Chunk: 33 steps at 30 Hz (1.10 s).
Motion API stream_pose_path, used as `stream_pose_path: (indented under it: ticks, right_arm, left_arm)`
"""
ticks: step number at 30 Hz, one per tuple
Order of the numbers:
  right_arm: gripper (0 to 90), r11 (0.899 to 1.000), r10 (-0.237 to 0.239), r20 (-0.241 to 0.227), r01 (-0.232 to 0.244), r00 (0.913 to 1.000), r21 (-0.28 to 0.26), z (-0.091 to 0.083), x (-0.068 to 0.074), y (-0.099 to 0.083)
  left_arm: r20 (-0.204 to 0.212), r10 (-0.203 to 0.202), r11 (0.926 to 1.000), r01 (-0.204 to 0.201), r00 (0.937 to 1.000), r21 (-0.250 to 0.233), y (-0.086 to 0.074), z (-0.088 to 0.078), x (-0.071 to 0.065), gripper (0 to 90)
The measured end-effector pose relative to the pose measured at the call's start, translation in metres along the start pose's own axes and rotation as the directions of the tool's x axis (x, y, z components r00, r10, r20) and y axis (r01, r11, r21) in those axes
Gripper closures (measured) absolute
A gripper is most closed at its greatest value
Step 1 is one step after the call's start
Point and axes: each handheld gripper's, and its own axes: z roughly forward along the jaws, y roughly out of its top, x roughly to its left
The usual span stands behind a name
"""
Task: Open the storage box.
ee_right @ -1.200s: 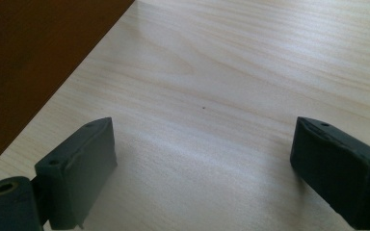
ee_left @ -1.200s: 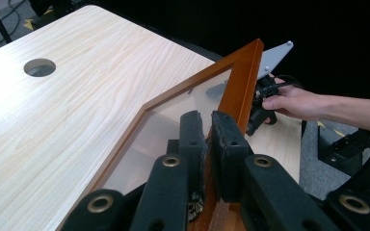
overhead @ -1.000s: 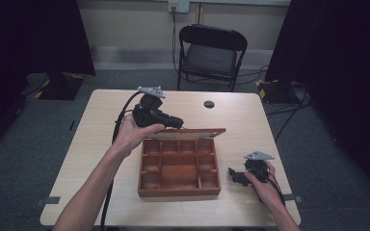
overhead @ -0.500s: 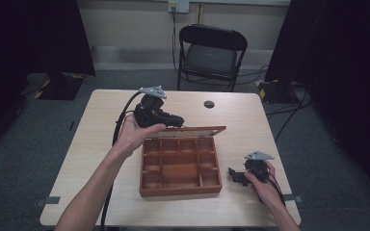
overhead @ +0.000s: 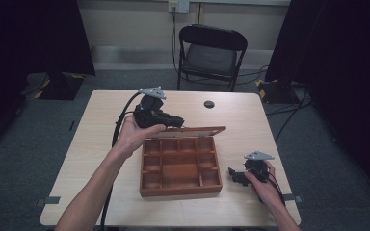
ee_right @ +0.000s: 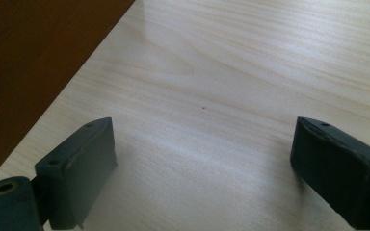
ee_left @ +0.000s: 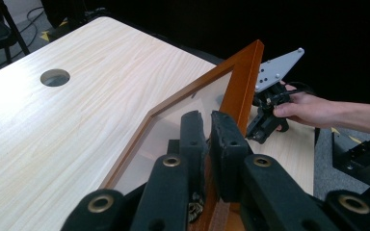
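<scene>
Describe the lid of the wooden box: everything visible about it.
The lid is an orange-brown wooden frame around a clear pane, through which the table shows in the left gripper view. It stands raised on the far edge of the compartment box, hinge side down, roughly upright. The left hand-held gripper is shut on its frame edge, one jaw on each side. Nothing else touches it.

I am working in a recording studio: black curtains, grey carpet, lone folding chair.
</scene>
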Motion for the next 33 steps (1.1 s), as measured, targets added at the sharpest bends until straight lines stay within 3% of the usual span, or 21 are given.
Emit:
stream_pose_path:
  ticks: [33]
  right_arm:
    - [8.0,1.000,0.001,0.002,-0.001,1.0000,0.000,-0.0001,0.0001,-0.0001]
  left_arm:
    - [0.008,-0.004,1.0000,0.004,1.0000,-0.007,0.0002,-0.0002,0.0025,84.6]
